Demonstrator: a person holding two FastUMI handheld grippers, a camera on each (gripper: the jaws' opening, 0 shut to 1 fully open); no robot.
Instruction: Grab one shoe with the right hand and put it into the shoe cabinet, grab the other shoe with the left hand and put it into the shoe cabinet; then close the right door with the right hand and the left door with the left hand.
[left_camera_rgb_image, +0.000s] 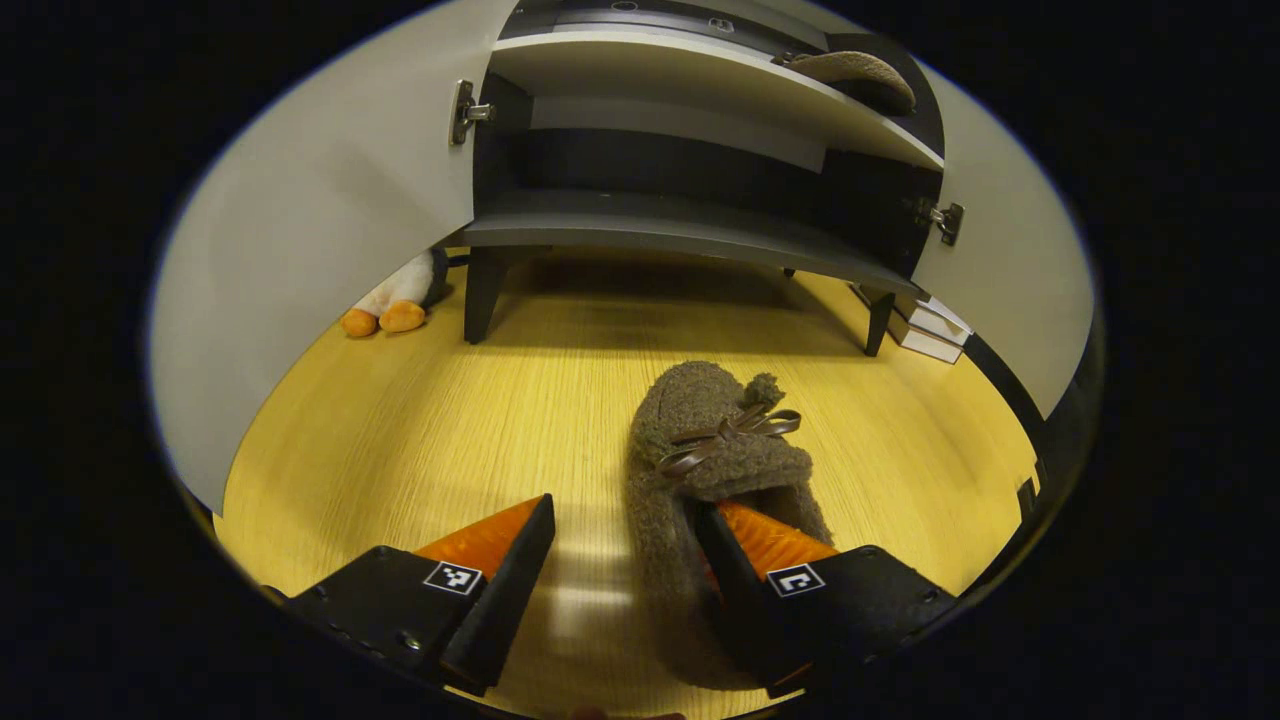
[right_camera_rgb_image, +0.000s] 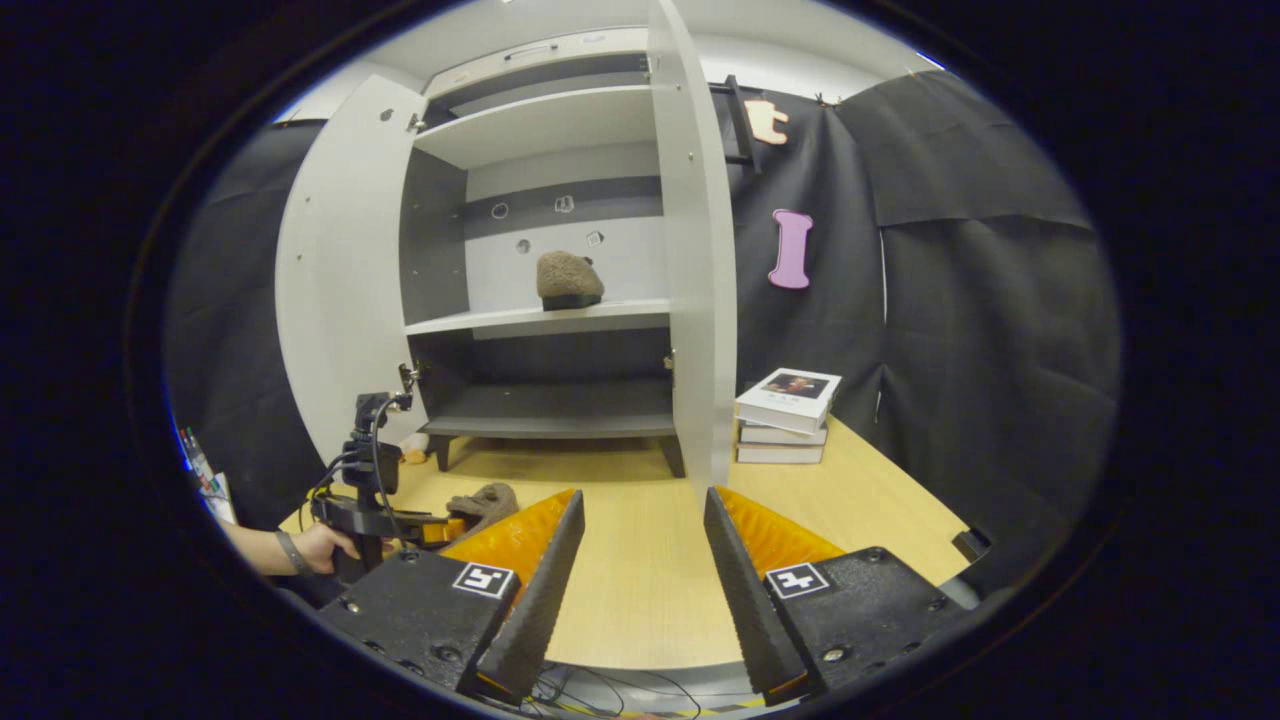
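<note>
Wooden table (left_camera_rgb_image: 420, 440) bears slipper (left_camera_rgb_image: 700, 450); cabinet (right_camera_rgb_image: 540, 250) open.

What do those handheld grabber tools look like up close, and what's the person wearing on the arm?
Each gripper, left and right, has two wedge-shaped fingers with ribbed inner faces on black blocks bearing square black-and-white markers. In the right gripper view, the left one carries black cables, and the hand holding it wears a dark wristband.
</note>
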